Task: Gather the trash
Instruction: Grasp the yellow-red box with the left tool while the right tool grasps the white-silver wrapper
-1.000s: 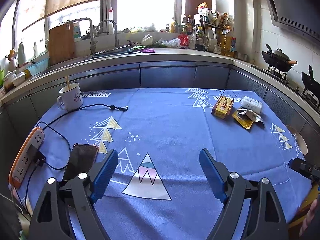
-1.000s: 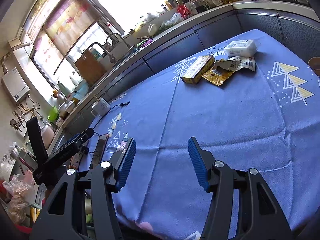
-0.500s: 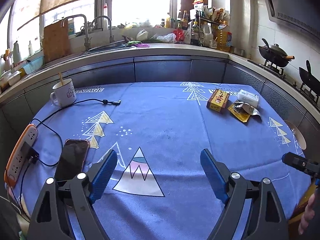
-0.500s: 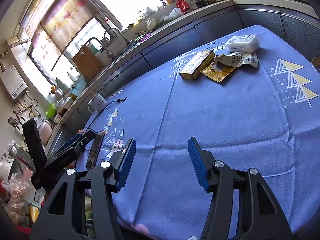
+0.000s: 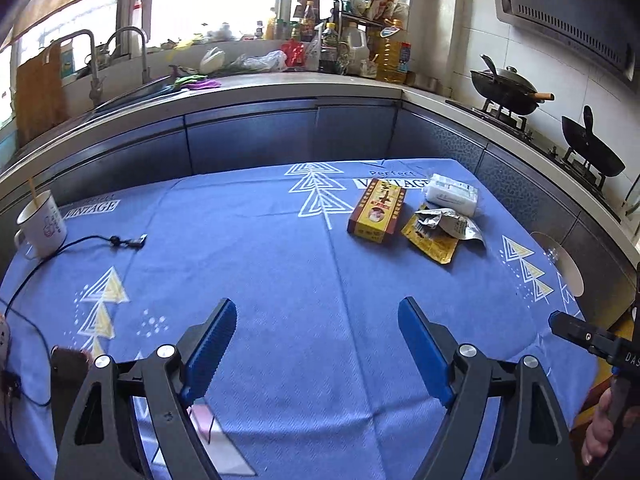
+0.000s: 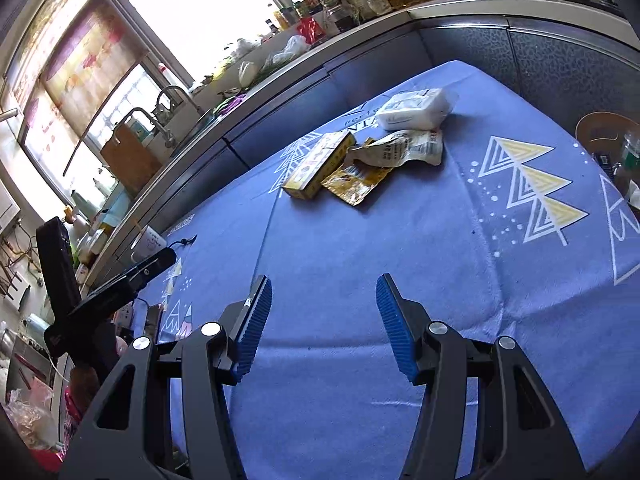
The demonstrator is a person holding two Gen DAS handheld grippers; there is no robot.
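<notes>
On the blue tablecloth (image 5: 280, 264) at the far right lie a yellow-red box (image 5: 377, 210), a yellow wrapper (image 5: 432, 240), a crumpled silver wrapper (image 5: 452, 222) and a white tissue pack (image 5: 452, 195). The same items show in the right wrist view: box (image 6: 320, 164), yellow wrapper (image 6: 356, 180), silver wrapper (image 6: 404, 146), tissue pack (image 6: 416, 109). My left gripper (image 5: 318, 344) is open and empty above the near middle of the table. My right gripper (image 6: 324, 324) is open and empty, short of the trash.
A white mug (image 5: 42, 224), a charging cable (image 5: 100, 240) and a phone (image 5: 68, 364) lie at the table's left. The kitchen counter (image 5: 240, 96) with sink and bottles runs behind. Woks (image 5: 508, 88) sit on the stove at right. A round bin (image 6: 608, 132) stands past the table's right edge.
Both grippers have moved forward over the table toward the trash, which now looks larger and nearer. Both stay open.
</notes>
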